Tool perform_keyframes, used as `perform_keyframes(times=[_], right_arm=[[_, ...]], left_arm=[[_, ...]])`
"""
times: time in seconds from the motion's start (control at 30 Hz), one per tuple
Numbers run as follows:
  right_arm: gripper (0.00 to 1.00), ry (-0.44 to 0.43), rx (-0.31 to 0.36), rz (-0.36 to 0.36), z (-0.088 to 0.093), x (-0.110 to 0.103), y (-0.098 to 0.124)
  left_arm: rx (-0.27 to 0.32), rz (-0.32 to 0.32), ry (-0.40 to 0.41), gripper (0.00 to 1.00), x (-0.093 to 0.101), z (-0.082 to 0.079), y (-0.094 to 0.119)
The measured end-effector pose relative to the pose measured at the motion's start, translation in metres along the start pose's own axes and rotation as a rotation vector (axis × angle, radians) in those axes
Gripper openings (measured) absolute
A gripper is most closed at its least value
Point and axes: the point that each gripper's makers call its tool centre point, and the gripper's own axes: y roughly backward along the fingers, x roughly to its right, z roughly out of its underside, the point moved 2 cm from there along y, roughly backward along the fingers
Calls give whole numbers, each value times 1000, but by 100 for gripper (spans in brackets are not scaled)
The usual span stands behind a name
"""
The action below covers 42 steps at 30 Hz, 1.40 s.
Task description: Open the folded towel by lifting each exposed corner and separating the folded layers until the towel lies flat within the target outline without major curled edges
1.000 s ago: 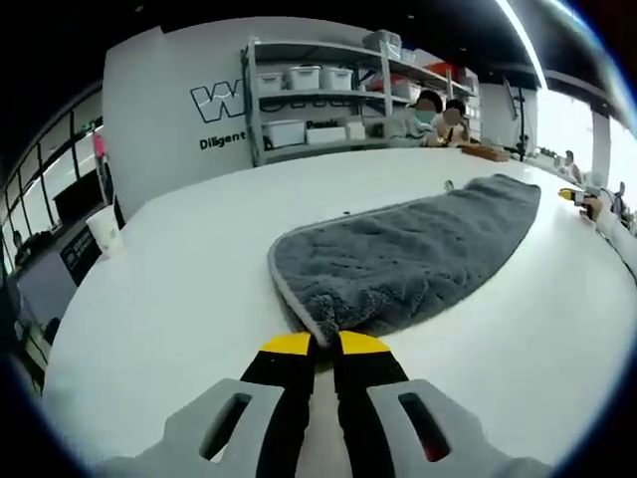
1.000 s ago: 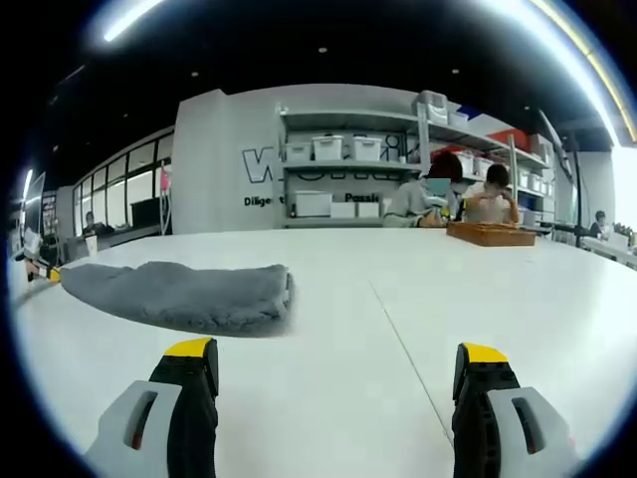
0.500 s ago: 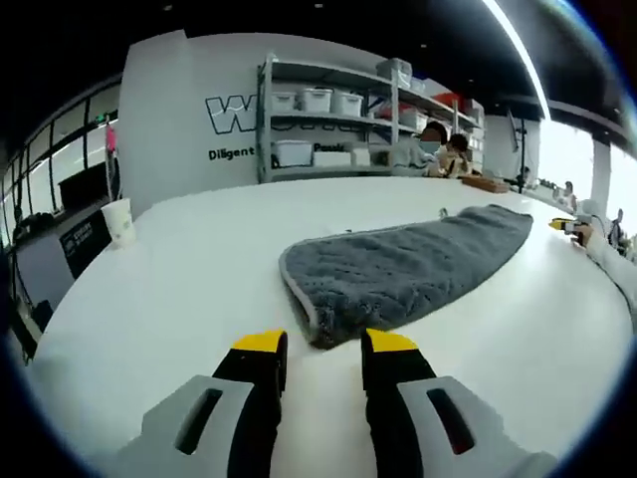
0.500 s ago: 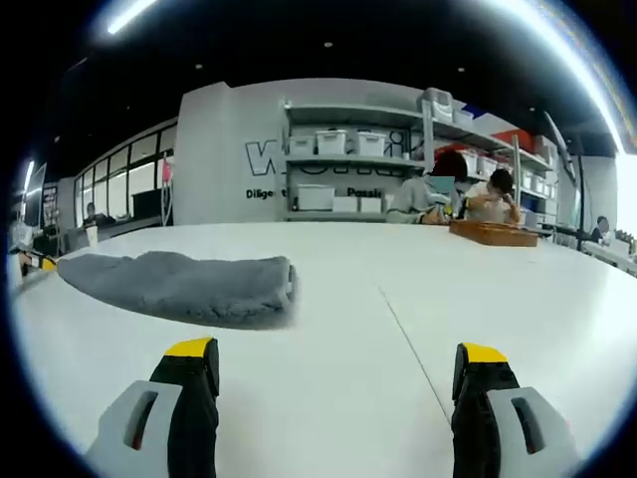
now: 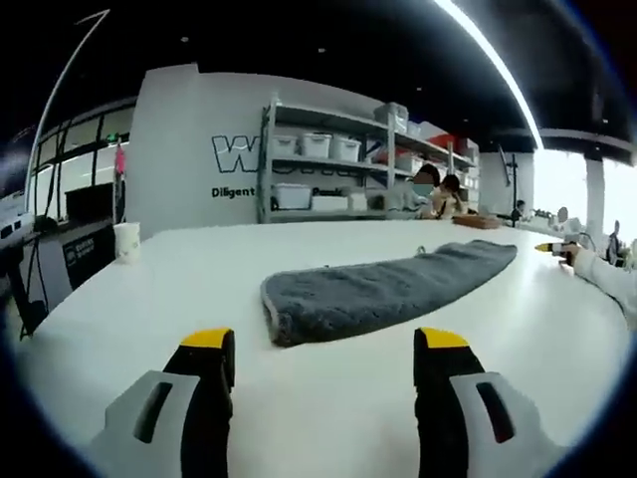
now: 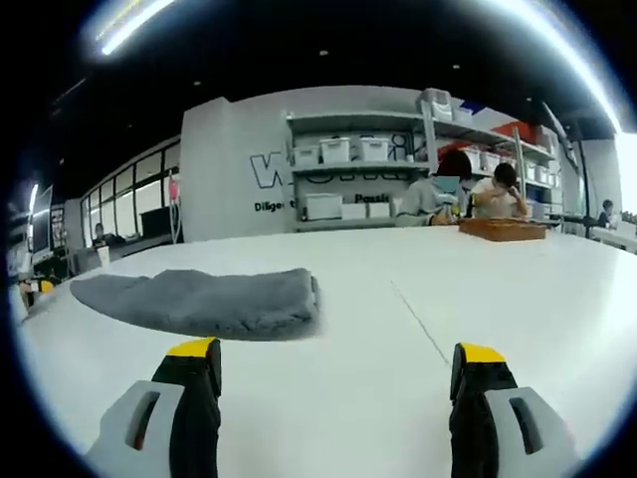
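we start with the white surface [image 5: 149, 299], broad and bare around the grey towel [image 5: 383, 289], which lies on it as a long folded strip. in the left gripper view its near end sits just beyond our jaws and the strip runs away to the far right; in the right gripper view the towel [image 6: 199, 302] lies to the left, its stitched end turned toward the middle of the surface.

we judge the towel soft, plush and light, limp rather than stiff, so it should drape and sag when lifted and the layers may cling to each other by their pile. the smooth surface probably lets the whole strip slide if we drag instead of lift. the best hold looks like the bound hem at the near corner in the left gripper view, taking the top layer alone; whether the layers part cleanly there, we cannot tell from here. no target outline is plain to us on the surface.

the left gripper [image 5: 323, 347] hangs low over the surface, level and aimed at the near end of the towel, jaws spread wide and holding nothing. the right gripper [image 6: 333, 358] sits low too, pointed past the towel's right end at bare surface, jaws wide apart and empty.
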Motion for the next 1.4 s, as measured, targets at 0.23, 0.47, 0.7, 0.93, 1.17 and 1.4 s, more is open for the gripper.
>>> perform_keyframes(times=[0.23,0.47,0.7,0.93,1.17,1.4], right_arm=[[97,57,-27,-25,9,-20,5],[97,44,-6,-75,9,-43,12],[97,-18,28,-98,6,-46,20],[97,-56,44,-83,6,-48,26],[96,-59,38,-62,11,-49,30],[94,-30,37,-24,13,-51,33]], left_arm=[[55,70,41,95,22,-11,-4],[50,141,12,100,43,-15,-5],[15,127,24,100,28,-12,-15],[-4,168,-41,94,2,-45,-57],[4,209,32,77,-32,-51,-111],[-15,141,79,62,-69,-32,-145]])
